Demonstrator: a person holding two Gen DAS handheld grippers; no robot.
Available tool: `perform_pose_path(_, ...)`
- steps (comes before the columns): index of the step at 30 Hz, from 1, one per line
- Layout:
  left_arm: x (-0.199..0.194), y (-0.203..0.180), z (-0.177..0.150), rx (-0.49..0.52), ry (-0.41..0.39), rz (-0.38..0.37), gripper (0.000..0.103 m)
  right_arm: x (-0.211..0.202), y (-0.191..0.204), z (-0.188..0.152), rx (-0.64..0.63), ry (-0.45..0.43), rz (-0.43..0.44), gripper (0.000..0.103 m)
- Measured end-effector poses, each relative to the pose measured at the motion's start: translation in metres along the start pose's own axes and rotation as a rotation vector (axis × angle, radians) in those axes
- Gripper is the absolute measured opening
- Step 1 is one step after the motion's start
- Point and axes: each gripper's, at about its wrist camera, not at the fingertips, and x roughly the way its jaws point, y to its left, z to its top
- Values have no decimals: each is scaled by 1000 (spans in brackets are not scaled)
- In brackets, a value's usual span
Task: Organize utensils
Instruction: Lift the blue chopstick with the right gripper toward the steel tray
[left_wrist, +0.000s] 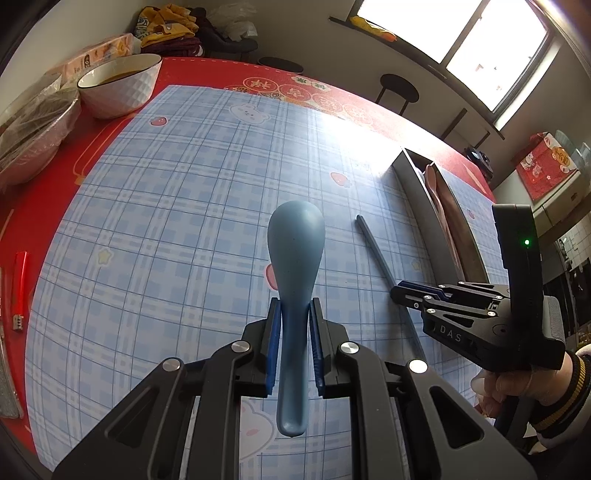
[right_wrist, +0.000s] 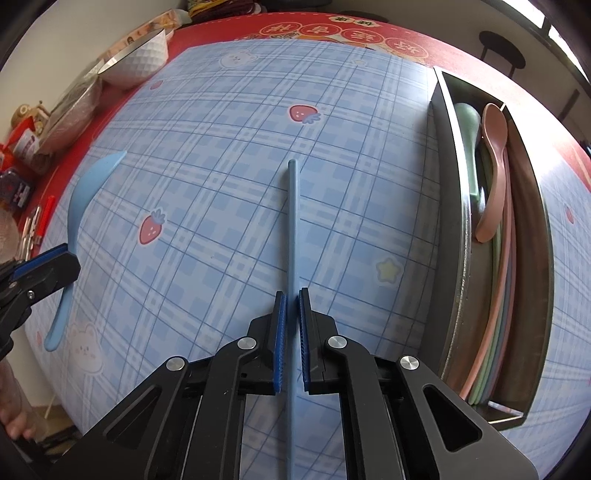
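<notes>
Your left gripper (left_wrist: 294, 306) clamped the blue spoon (left_wrist: 295, 254); your right gripper (right_wrist: 291, 299) pinched the blue chopstick (right_wrist: 291, 221). Keeping each level suited the tray (right_wrist: 448, 177).

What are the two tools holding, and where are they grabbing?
The left tool pinches the blue spoon at the neck of its handle. The right tool straddles the blue chopstick partway along; whether it grips cannot be told.
</notes>
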Motion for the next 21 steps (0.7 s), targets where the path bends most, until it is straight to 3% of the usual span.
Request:
perform_pose_path(3,-1,-5,3,13,-8,-7,15,-13,-7,0,70,-63,91,6)
perform_pose_path(12,7,-18,9,37,5,-28,15,-61,-36,7,211,-217,188,6)
perform_pose_path(21,13,-32,16,74,16,-42,15,-93,-92,17,330,-331,119,6)
